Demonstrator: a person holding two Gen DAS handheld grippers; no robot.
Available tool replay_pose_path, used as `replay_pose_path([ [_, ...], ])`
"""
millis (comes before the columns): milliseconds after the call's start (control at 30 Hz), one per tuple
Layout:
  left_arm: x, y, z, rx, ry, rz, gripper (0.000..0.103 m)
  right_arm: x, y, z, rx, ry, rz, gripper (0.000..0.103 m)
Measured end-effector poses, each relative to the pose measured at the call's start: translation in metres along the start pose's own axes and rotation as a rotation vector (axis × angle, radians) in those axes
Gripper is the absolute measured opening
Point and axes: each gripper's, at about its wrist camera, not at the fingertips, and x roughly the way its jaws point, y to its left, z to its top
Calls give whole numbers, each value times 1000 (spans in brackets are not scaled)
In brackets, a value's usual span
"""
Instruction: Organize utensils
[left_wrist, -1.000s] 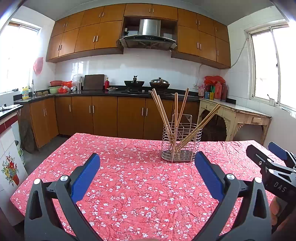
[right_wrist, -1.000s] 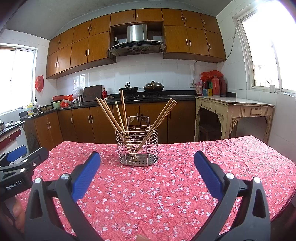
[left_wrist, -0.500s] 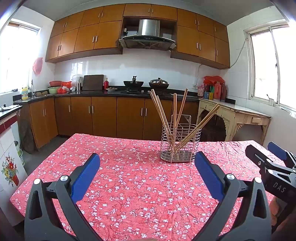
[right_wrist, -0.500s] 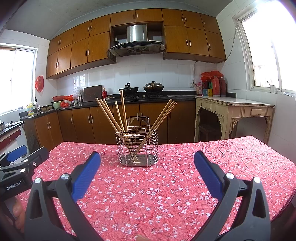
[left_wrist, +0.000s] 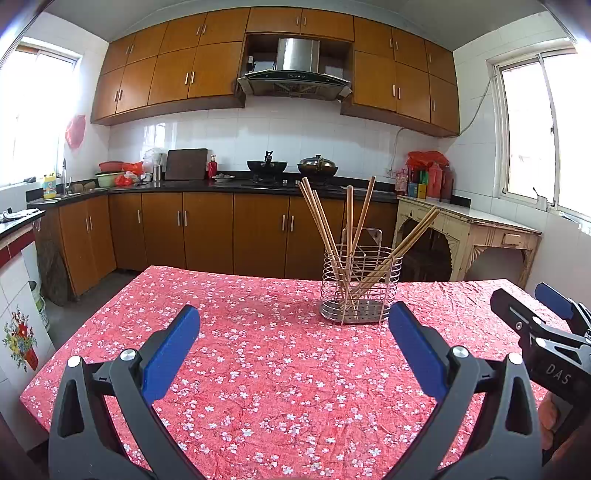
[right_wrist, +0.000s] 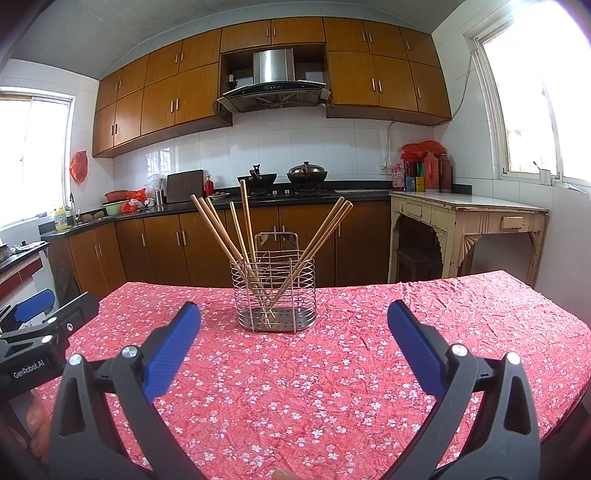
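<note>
A wire utensil holder (left_wrist: 361, 287) (right_wrist: 273, 293) stands upright on the red flowered tablecloth (left_wrist: 258, 354) (right_wrist: 332, 369). Several wooden chopsticks (left_wrist: 325, 229) (right_wrist: 221, 232) lean out of it in different directions. My left gripper (left_wrist: 294, 352) is open with nothing between its blue pads, held well short of the holder and to its left. My right gripper (right_wrist: 294, 350) is open and empty too, with the holder straight ahead between its fingers but apart from them. The right gripper (left_wrist: 543, 321) also shows at the right edge of the left wrist view, the left gripper (right_wrist: 40, 317) at the left edge of the right wrist view.
A dark kitchen counter (left_wrist: 184, 186) with pots, bowls and bottles runs along the far wall above brown cabinets. A pale old side table (left_wrist: 469, 229) (right_wrist: 469, 214) stands at the right under a window. The table's far edge lies just behind the holder.
Both grippers stay open and nearly still. The left wrist view has drifted very slightly, so the holder sits a touch higher in frame.
</note>
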Motion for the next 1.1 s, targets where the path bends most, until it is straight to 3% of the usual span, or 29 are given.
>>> replay_pose_path([
  [1100,1,1,1,-14,-12,-1,101,0,-1,1,2,1,0,99],
])
